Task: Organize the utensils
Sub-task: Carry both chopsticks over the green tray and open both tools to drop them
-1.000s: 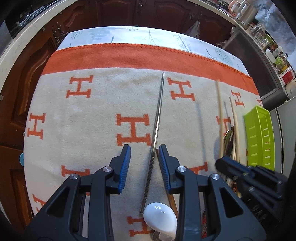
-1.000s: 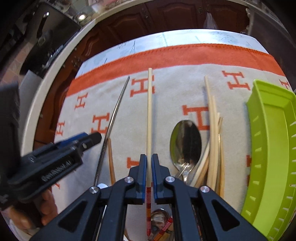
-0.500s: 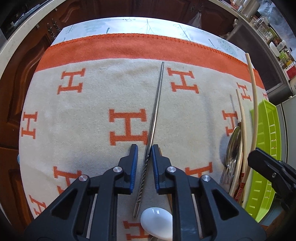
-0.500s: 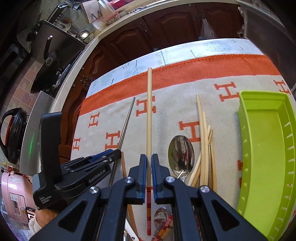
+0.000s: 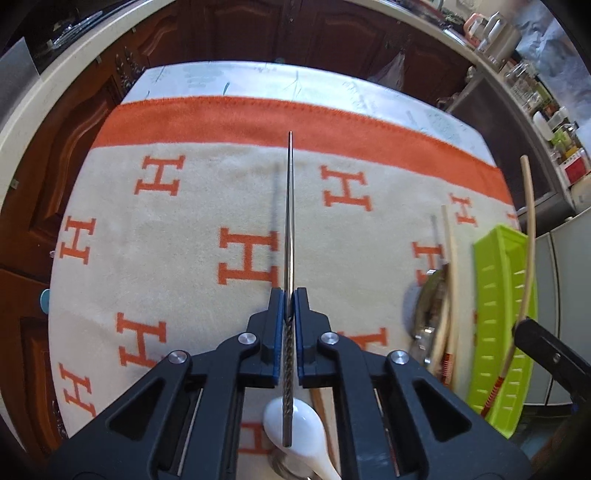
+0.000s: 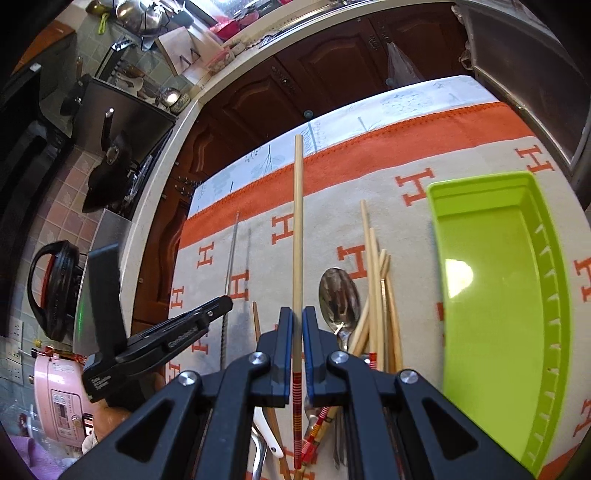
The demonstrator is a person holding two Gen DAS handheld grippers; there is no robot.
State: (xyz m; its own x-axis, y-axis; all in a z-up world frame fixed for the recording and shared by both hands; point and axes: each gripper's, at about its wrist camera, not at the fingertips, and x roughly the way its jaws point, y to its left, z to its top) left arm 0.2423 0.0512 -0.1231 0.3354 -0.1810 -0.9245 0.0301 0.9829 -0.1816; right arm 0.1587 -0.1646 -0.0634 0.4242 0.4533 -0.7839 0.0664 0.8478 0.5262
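My left gripper (image 5: 289,300) is shut on a metal chopstick (image 5: 289,229) with a twisted handle, lifted above the orange-and-cream cloth (image 5: 147,236); its shadow falls to the left. My right gripper (image 6: 298,317) is shut on a wooden chopstick (image 6: 297,229) with red bands, held above the cloth left of a green tray (image 6: 495,295). That wooden chopstick (image 5: 529,236) also shows over the tray (image 5: 498,317) in the left wrist view. A pile of wooden chopsticks (image 6: 376,280) and a metal spoon (image 6: 339,295) lie between.
A white ceramic spoon (image 5: 295,432) lies under my left gripper. Dark wooden cabinets (image 5: 258,33) stand beyond the table's far edge. A pink appliance (image 6: 59,398) and a black kettle (image 6: 55,288) stand at the left. The green tray is empty.
My left gripper shut fully on the metal chopstick and raised it off the cloth. My right gripper rose higher with the wooden chopstick and moved toward the tray.
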